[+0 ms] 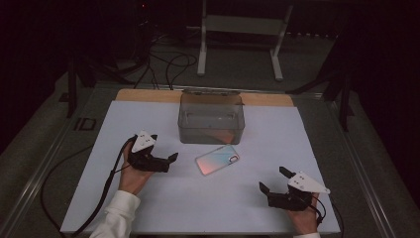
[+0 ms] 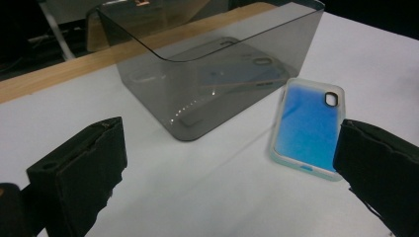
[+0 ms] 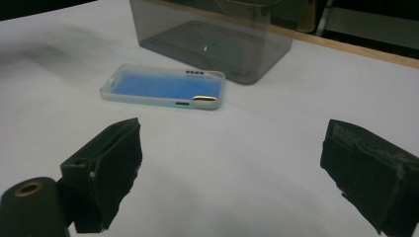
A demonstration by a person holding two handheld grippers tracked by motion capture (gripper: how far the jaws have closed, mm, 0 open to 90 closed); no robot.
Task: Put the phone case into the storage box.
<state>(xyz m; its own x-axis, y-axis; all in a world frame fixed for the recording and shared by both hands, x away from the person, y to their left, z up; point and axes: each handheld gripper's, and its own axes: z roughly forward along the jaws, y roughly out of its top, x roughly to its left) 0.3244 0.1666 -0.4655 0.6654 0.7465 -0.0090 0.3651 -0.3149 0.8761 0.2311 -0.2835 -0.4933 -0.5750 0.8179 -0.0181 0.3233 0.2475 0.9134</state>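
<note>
Both tools spread, empty: left tool (image 1: 166, 157), right tool (image 1: 272, 179); phone case (image 1: 217, 159) corner hidden.

A smoky transparent bin (image 1: 211, 119) stands at the far middle of the tabletop (image 1: 148, 208), and a phone case (image 1: 217, 159) lies flat just near of it, a narrow strip of bare sheet between them. The left hand-held gripper (image 1: 163, 154) and right hand-held gripper (image 1: 272, 181), both spread wide, each have open sheet up to the case. The bin's walls block passage on the case's far side; its top is open.
</note>
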